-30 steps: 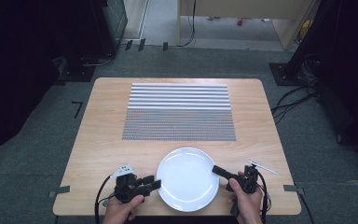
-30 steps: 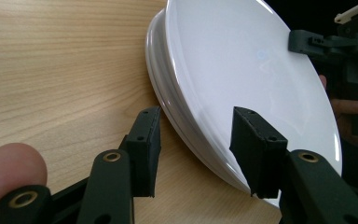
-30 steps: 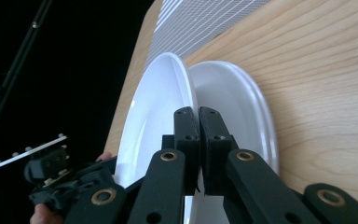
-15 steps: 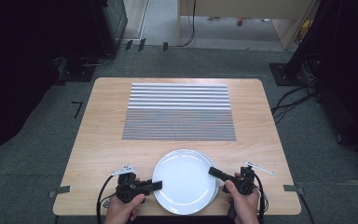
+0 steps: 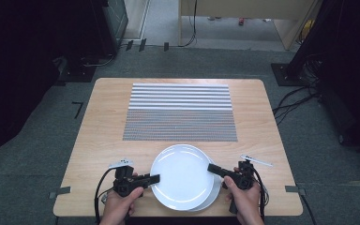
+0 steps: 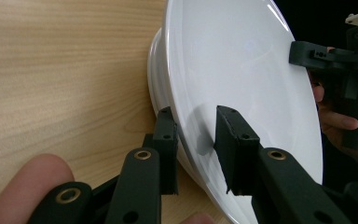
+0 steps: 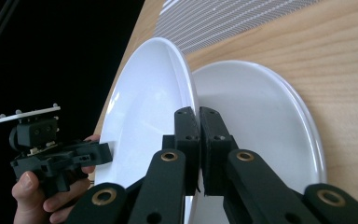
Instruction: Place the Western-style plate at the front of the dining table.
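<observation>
Two white plates lie stacked near the table's front edge. The top plate [image 5: 182, 176] is raised and shifted left of the lower plate [image 5: 214, 193]. My left gripper [image 5: 153, 178] has just been closing its jaws and is shut on the top plate's left rim. In the left gripper view the left gripper [image 6: 196, 126] has one jaw under and one over the top plate [image 6: 242, 70], above the lower plate [image 6: 156, 70]. My right gripper [image 5: 214, 169] is shut on the right rim; the right gripper [image 7: 198, 113] pinches the top plate [image 7: 144, 93], tilted off the lower plate [image 7: 261, 116].
A grey striped mat [image 5: 180, 112] covers the middle and far part of the wooden table [image 5: 103, 122]. Cables trail from both grippers over the front edge. Dark cabinets and floor cables [image 5: 295, 101] stand around the table.
The left jaws have closed on the top plate's rim. The top plate has shifted slightly left and come off the lower plate, whose right edge now shows.
</observation>
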